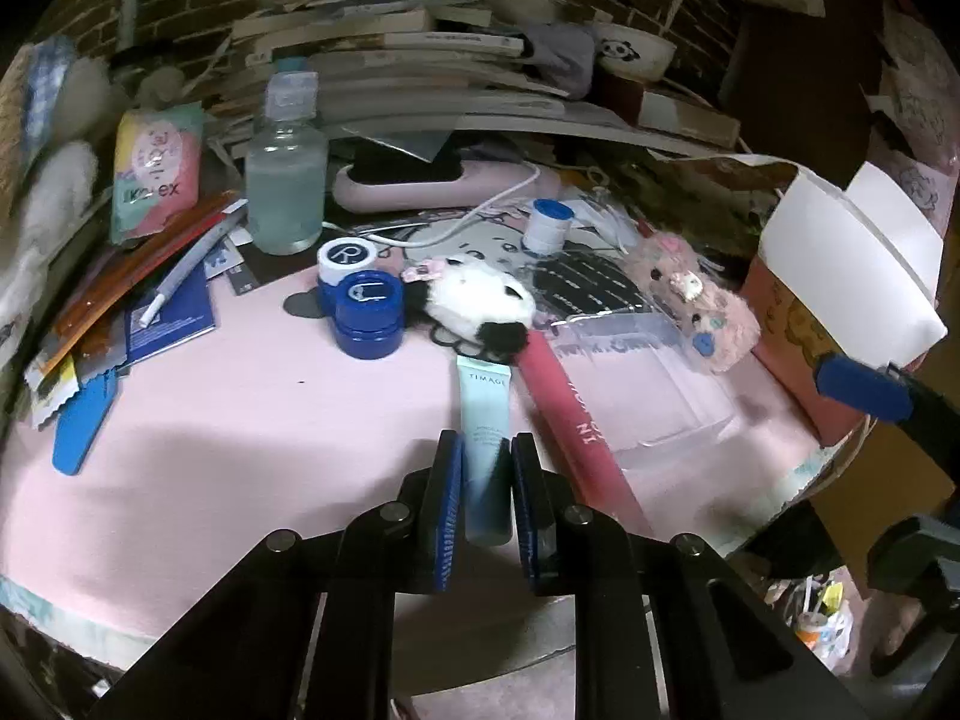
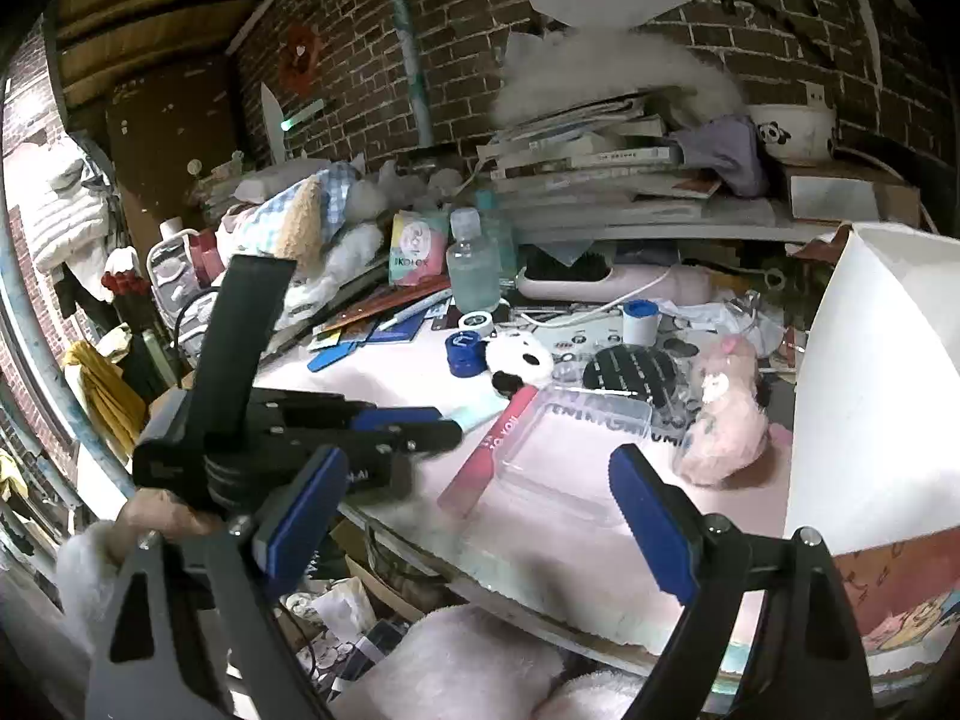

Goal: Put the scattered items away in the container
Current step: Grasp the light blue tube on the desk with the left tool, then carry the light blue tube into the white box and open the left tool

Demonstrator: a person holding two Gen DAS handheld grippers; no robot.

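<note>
The left gripper (image 1: 487,450) is pinching a pale tube (image 1: 487,420) reading "TIMAGE"; the right gripper (image 2: 480,504) is hanging spread wide.

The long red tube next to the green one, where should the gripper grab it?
Grab the red tube around its middle, pads on its two long sides, coming down from above. It lies flat on the pink mat, long and narrow, so squeezing across it is probably easiest. Its far end sits by the panda plush, and the teal tube lies alongside, so space there is tight.
</note>
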